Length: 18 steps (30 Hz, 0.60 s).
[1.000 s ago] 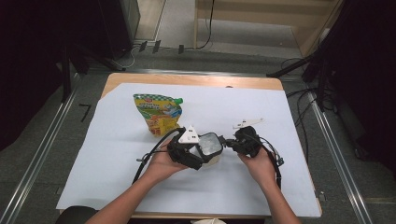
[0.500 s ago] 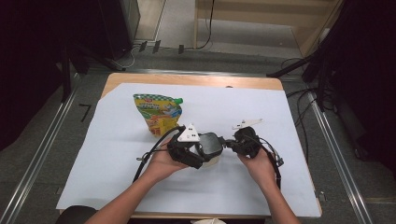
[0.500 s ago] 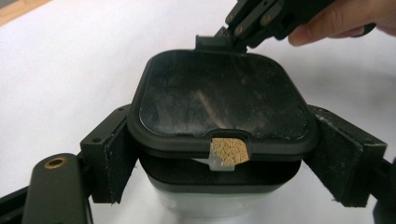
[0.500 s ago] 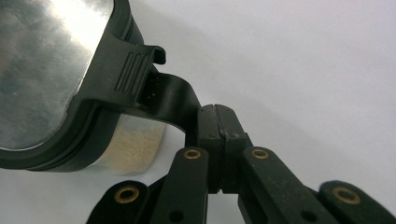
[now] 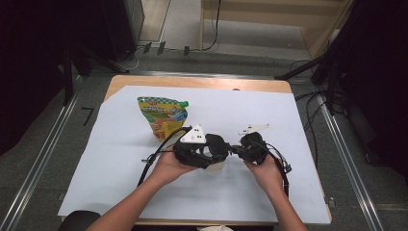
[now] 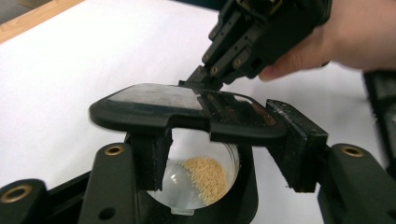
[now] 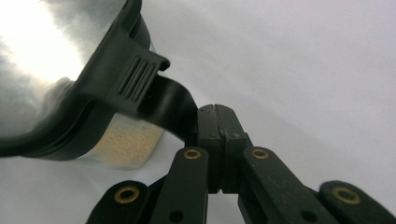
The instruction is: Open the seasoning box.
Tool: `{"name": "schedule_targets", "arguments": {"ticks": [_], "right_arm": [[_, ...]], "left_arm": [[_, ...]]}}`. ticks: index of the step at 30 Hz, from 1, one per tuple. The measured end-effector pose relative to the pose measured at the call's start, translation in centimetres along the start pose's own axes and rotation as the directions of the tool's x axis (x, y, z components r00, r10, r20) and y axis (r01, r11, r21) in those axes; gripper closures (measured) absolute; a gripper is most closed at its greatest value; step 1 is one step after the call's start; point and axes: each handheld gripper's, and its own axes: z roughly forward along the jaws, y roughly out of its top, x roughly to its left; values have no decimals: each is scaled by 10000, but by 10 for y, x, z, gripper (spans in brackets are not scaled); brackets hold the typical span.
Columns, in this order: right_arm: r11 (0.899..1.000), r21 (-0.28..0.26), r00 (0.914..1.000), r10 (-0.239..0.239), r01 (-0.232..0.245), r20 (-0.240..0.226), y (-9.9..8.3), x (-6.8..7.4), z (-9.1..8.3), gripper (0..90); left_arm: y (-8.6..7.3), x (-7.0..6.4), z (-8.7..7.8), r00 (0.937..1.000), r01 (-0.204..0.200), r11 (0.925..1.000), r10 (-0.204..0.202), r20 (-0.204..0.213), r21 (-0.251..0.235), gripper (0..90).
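A: White sheet over a wooden table, dark room behind, cables on the floor. Where's the work?

B: Just below the middle of the sheet. The left gripper is clenched around a small clear container, one jaw on each side of its body. The right gripper comes in from 3 o'clock, its jaws pressed together on the black tab of the container's lid.

A: So how far along is it?

B: I'd judge it mid-opening. The lid sits tilted above the rim, lifted on the near side but not clear of the container. Some yellowish granules lie in the bottom. The colourful pouch, at about 10 o'clock from the container, stands untouched. What is left, as I read it, is getting the lid fully off; whether the pouch comes in after that, I cannot tell.

A: What do the views add to each other?

B: From the high view the container is mostly hidden under both grippers and the hands; you get layout, the pouch, and a small white piece at 1 o'clock. The left gripper view shows the granules and the lid's tilt. The right gripper view shows the pinch on the tab up close and the ribbed latch beside it.
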Motion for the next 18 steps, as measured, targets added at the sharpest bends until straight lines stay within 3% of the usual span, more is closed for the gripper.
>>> {"name": "schedule_targets", "arguments": {"ticks": [4, 12, 18], "right_arm": [[10000, -21, 10000, 19, -19, 14, -1, 1, 0, 900], [10000, -19, 10000, 74, -74, -64, -3, 2, -1, 900], [10000, -4, 9999, 63, -63, -138, -4, 4, -2, 900]], "left_arm": [[5, 0, 1, 10000, 76, 9996, -76, 6, 285, 461], [11, 4, 3, 9952, 347, 9972, -405, 892, 657, 602], [13, 9, 4, 9874, 551, 9954, -660, 1439, 787, 686]]}}
